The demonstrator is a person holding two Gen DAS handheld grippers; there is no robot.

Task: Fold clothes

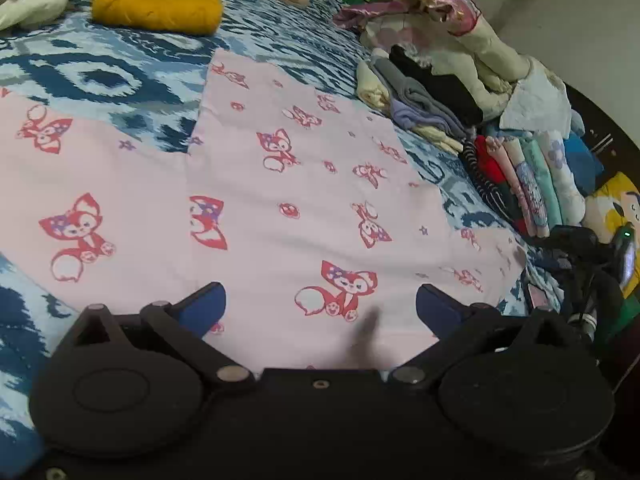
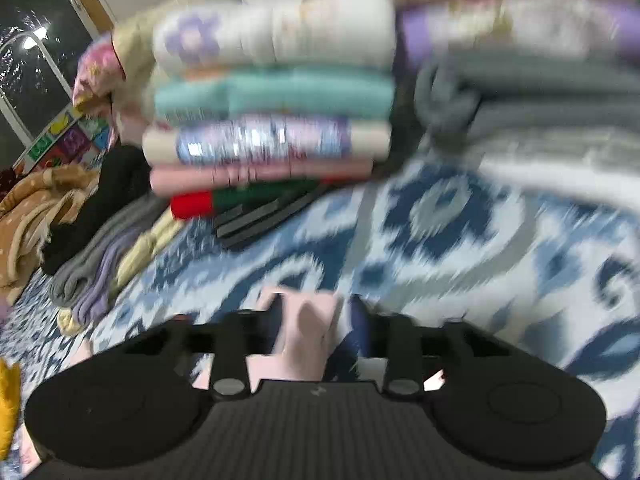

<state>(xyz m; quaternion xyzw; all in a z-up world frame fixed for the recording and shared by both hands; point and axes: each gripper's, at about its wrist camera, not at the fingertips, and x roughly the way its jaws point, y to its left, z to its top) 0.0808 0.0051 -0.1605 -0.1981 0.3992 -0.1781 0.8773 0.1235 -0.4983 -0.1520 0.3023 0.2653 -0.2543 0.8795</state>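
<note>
Pink garment point(image 1: 304, 184) with red fox print lies spread flat on blue-and-white bedspread point(image 1: 100, 76), directly ahead of your left gripper point(image 1: 320, 308), whose fingers stand wide apart above its near edge. Cloth mostly smooth, one fold line running away from you left of centre. Your right gripper point(image 2: 310, 320) has fingers closed on bunched pink fabric, lifted clear of bedspread. That view blurred; fabric's print not discernible there.
</note>
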